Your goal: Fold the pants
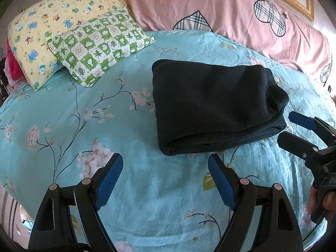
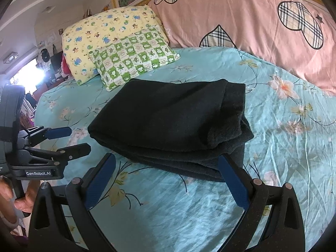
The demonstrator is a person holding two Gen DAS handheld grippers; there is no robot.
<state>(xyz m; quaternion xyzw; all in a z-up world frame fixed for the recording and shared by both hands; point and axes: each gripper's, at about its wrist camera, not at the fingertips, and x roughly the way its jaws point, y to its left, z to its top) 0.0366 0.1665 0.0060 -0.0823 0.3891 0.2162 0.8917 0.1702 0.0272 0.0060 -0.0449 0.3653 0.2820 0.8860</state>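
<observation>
1. Two tools hover over a bed covered in a turquoise floral sheet, and neither touches the cloth.
2. The left tool has its blue-padded fingers spread wide with nothing between them; it sits near the camera, left of the pants' near edge.
3. The right tool is also spread wide and empty, its right finger just in front of the pants' near right corner.
4. The dark pants lie folded into a thick, roughly rectangular stack in the middle of the bed, the rolled fold facing near and looser layers showing at the right end.
5. Far left of the pants, a green-checked pillow leans on a yellow cartoon-print pillow.
6. A pink quilt with plaid hearts is heaped along the far side.
7. A person's hand grips the left tool's handle at the left edge of the right wrist view.
</observation>
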